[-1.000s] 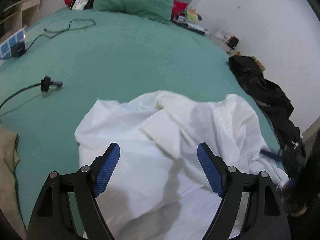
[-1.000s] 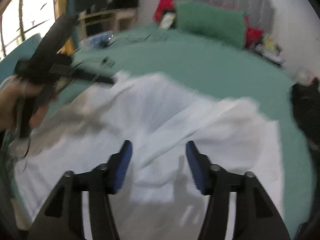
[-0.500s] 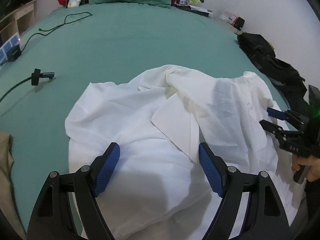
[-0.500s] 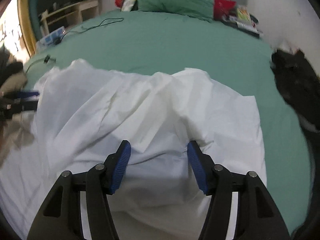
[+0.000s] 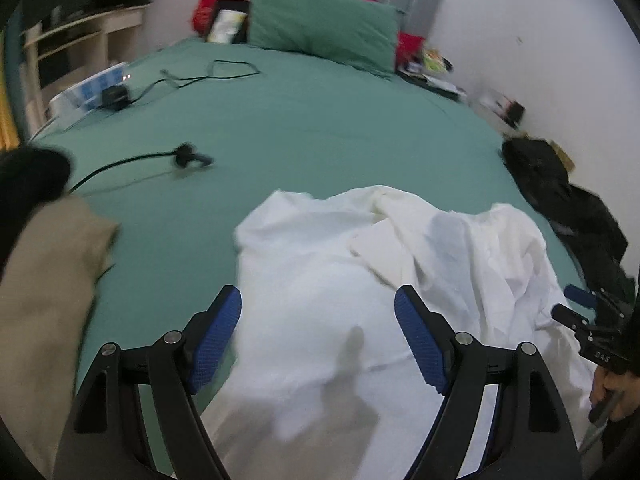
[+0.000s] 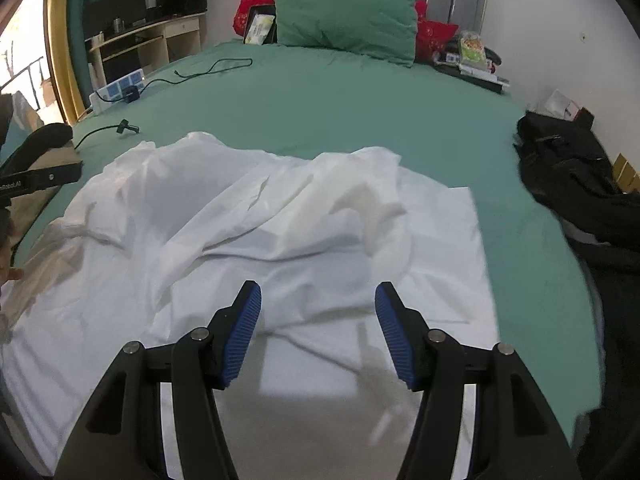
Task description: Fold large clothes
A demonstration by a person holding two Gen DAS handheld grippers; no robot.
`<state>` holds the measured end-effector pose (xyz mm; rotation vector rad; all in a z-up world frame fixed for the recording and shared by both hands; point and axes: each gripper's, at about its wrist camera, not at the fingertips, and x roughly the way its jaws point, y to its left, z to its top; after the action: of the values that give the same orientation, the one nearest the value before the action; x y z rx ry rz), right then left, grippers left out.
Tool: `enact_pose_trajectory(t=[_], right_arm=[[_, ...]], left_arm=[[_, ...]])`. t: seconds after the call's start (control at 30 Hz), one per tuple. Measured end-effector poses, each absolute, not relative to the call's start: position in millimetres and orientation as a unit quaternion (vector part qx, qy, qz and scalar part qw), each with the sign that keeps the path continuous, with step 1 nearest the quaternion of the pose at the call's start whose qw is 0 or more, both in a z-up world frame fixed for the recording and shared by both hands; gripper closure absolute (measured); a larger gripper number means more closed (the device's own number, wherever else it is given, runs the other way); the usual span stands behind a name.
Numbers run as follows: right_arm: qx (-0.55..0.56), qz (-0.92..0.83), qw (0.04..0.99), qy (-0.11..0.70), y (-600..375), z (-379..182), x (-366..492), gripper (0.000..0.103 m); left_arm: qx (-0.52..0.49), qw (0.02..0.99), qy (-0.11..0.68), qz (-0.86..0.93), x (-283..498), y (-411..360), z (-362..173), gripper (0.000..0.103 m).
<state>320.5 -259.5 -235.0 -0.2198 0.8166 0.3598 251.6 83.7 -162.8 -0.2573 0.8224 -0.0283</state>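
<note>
A large white garment (image 5: 360, 280) lies crumpled on the near half of a green bed (image 5: 320, 120); it also shows in the right wrist view (image 6: 260, 232). My left gripper (image 5: 318, 320) is open and empty, held above the garment's left part. My right gripper (image 6: 318, 320) is open and empty, held above the garment's near middle. The right gripper also shows at the right edge of the left wrist view (image 5: 588, 312), by the garment's right edge. The left gripper's body shows at the left edge of the right wrist view (image 6: 36, 168).
A beige cloth (image 5: 44, 288) lies at the bed's left edge. Black clothes (image 6: 580, 184) are piled at the right edge. A black cable with plug (image 5: 184, 156), a power strip (image 6: 120, 86), a green pillow (image 6: 344, 20) and red cushions lie farther back.
Both grippers have pulled back and tilted up, so more of the bed shows. The left view has swung left, bringing the beige cloth into view. Both stay open and empty.
</note>
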Motion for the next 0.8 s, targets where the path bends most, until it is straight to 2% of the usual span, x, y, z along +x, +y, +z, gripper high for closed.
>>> enact_pose_trajectory(t=[0.3, 0.43, 0.57, 0.67, 0.8], right_arm=[[-0.130, 0.149, 0.896, 0.398, -315, -209, 273, 0.043], [-0.128, 0.112, 0.888, 0.427, -352, -205, 257, 0.043], [-0.106, 0.081, 0.870, 0.476, -393, -207, 236, 0.042], [-0.096, 0.054, 0.860, 0.498, -422, -220, 226, 0.042], [-0.004, 0.033, 0.849, 0.528, -463, -229, 227, 0.042]], left_arm=[[-0.130, 0.902, 0.408, 0.052, 163, 135, -139, 0.020], [-0.139, 0.894, 0.419, 0.081, 127, 148, -139, 0.020], [-0.153, 0.885, 0.434, 0.075, 103, 143, -153, 0.021], [-0.131, 0.871, 0.468, 0.075, 96, 135, -183, 0.020], [-0.111, 0.859, 0.493, 0.080, 90, 126, -206, 0.021]])
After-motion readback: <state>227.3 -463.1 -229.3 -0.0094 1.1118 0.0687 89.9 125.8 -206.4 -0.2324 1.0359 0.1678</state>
